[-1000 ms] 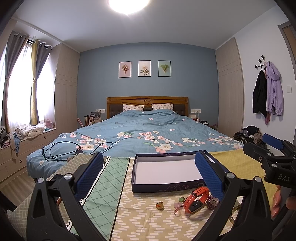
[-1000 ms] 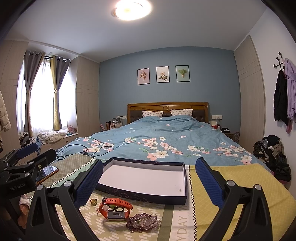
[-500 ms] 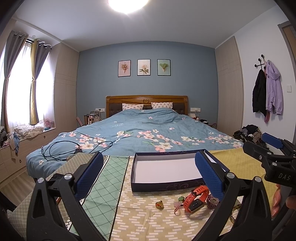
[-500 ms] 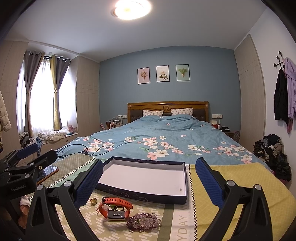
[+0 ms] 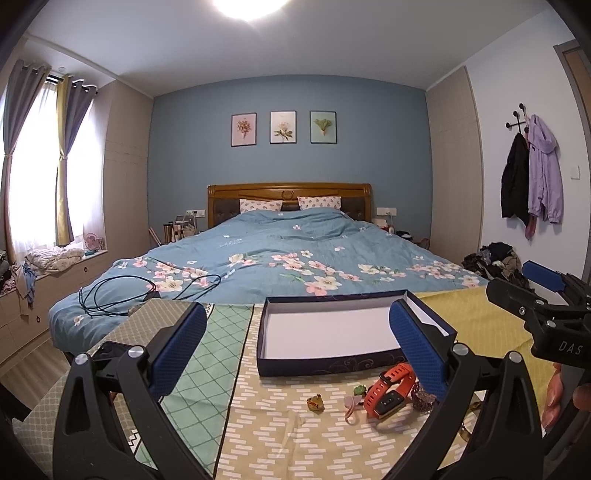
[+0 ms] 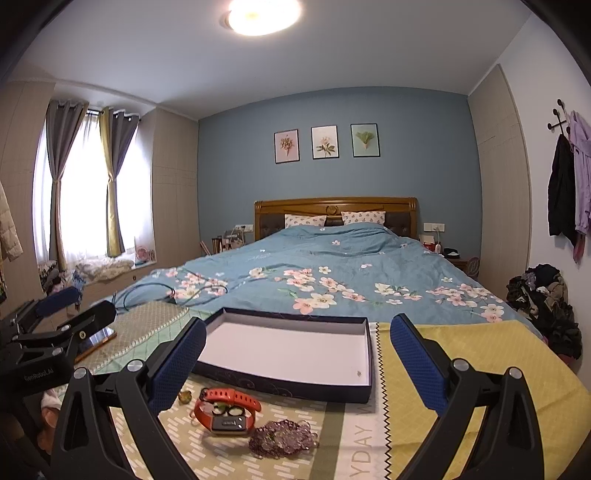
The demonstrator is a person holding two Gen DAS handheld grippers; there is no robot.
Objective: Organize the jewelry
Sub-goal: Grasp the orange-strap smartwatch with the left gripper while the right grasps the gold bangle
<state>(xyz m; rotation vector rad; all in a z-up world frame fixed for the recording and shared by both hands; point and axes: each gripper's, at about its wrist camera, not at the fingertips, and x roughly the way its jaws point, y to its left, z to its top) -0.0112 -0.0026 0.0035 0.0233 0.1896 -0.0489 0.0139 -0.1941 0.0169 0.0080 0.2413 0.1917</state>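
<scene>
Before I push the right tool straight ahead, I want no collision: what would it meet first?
Probably the shallow dark-blue box with the white inside, lying open between the right tool fingers' line; depth is unclear, so it may pass just above the rim.

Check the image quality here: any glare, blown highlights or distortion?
Left wrist: ceiling light blown out, window overexposed, strong fisheye curvature. Right wrist: same lamp glare, bright window, dark vignetted corners; tray and watch stay sharp.
</scene>
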